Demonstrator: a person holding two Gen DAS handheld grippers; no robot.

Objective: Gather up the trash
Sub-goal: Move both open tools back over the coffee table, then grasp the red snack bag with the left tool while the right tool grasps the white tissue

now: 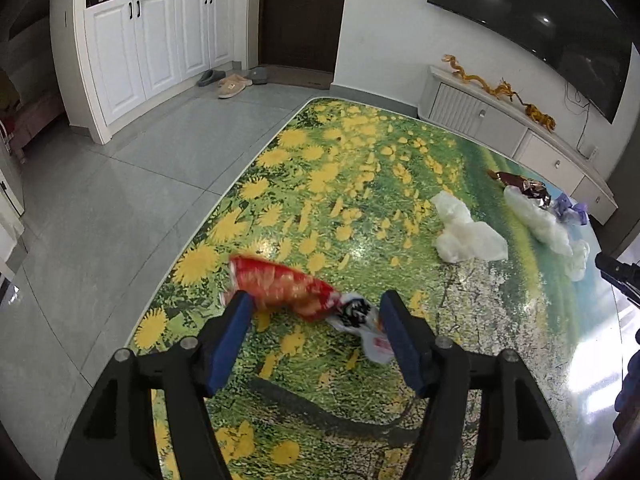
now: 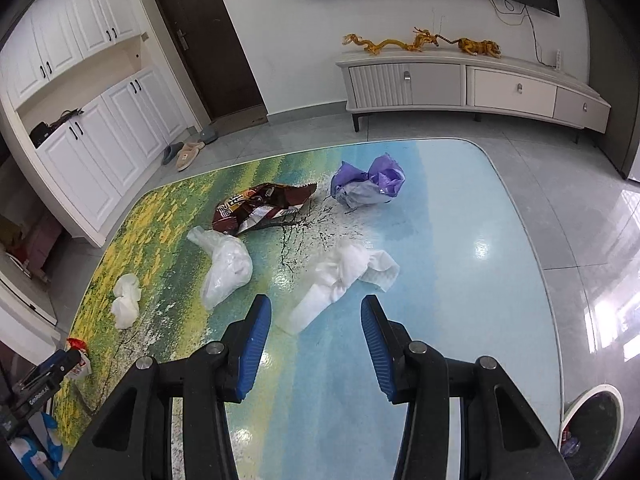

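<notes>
Trash lies scattered on the flower-printed table (image 1: 360, 184). In the left wrist view, a red snack wrapper (image 1: 284, 286) sits just beyond the left gripper (image 1: 316, 312), whose jaws stand apart, gripping nothing.

In the right wrist view, a crumpled white tissue (image 2: 340, 276) lies ahead of the right gripper (image 2: 316, 316), parted and empty. A bin (image 2: 596, 424) stands on the grey tile floor beside the table, something small inside.
</notes>
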